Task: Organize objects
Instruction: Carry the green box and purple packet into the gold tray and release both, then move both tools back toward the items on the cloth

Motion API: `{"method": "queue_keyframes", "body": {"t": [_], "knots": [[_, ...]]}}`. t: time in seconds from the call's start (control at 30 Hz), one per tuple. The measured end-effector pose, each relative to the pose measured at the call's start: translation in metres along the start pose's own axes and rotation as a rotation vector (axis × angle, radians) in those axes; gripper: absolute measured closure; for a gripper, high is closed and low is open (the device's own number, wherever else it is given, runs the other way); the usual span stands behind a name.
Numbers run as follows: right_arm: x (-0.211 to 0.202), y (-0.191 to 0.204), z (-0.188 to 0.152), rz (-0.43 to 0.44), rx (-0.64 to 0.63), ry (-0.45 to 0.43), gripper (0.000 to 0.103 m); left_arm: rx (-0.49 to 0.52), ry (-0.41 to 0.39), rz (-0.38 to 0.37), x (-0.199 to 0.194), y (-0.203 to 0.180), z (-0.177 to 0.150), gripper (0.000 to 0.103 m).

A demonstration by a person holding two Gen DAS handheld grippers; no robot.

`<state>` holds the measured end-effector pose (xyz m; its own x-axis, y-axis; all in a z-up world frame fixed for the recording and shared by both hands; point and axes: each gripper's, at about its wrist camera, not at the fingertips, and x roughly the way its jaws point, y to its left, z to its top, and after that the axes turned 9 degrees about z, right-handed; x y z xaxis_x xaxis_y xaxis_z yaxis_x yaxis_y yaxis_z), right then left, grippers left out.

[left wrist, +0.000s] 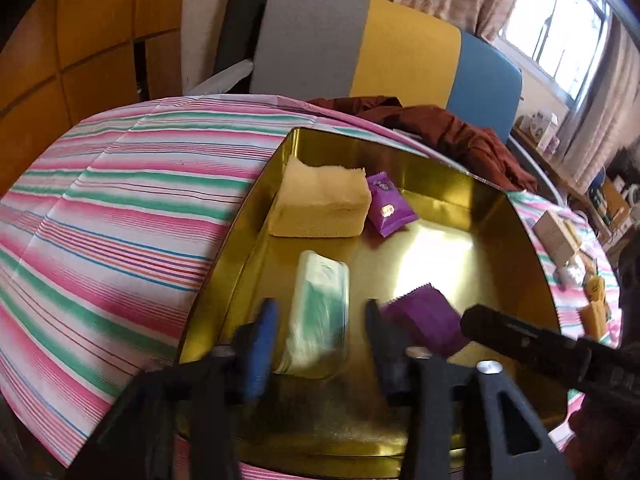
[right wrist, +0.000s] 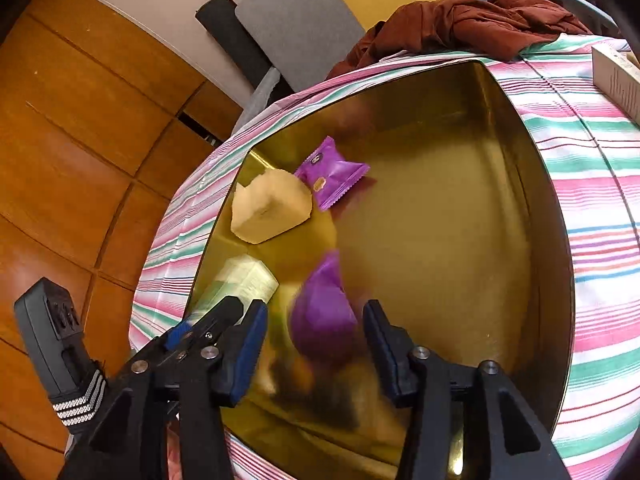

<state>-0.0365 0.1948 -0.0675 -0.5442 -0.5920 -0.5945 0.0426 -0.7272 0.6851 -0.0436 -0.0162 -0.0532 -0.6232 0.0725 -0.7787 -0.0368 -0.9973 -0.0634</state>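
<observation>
Striped pink-green-white tablecloth [left wrist: 120, 208] covers the table; grey, yellow and blue chair back [left wrist: 360, 48] far behind it, one dark red cloth [left wrist: 452, 128] heaped at the far table edge. One gold tin tray [left wrist: 500, 216] sits on the cloth, largest task item. Inside it: one yellow sponge block [left wrist: 320, 204] at the far left corner, one green-white tissue pack [left wrist: 320, 312] near left, two purple snack packets. First purple packet [left wrist: 386, 204] lies touching the sponge's right side, small printed label on it, too small to read. Second purple packet [right wrist: 324, 312] is blurred, between the right gripper's fingers, seemingly loose rather than pinched. Right gripper [right wrist: 316, 344] jaws spread wide, nothing clamped. Left gripper [left wrist: 320, 344] also spread open, hovering over the tissue pack, jaws either side of it, not gripping. Right of the tray, one pale carton [left wrist: 558, 236] and a few yellow items [left wrist: 596, 300], count unclear. No readable writing anywhere.
</observation>
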Motion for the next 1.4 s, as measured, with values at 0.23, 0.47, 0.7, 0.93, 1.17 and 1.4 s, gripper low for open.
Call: {"method": "queue_keyframes", "body": {"t": [0.23,0.47,0.7,0.93,1.17,1.4], "knots": [[-0.026,0.013,-0.007,-0.071,-0.129,-0.07,0.053,-0.094,-0.07,0.039,-0.018,0.004,-0.002,0.004],[-0.05,0.016,-0.009,-0.117,-0.194,-0.114,0.053,-0.136,-0.077,0.037,-0.027,-0.004,-0.006,0.0],[-0.085,0.011,-0.011,-0.163,-0.226,-0.19,0.053,-0.152,-0.079,-0.014,-0.036,-0.028,-0.006,0.0],[-0.125,-0.021,-0.014,-0.206,-0.159,-0.271,0.053,-0.087,-0.084,-0.063,-0.045,-0.073,-0.009,0.0],[-0.167,-0.063,-0.021,-0.286,-0.086,-0.376,0.053,0.001,-0.076,-0.12,-0.056,-0.12,-0.019,0.0],[-0.218,-0.118,-0.027,-0.364,0.04,-0.462,0.053,0.078,-0.056,-0.171,-0.062,-0.165,-0.032,0.0]]}}
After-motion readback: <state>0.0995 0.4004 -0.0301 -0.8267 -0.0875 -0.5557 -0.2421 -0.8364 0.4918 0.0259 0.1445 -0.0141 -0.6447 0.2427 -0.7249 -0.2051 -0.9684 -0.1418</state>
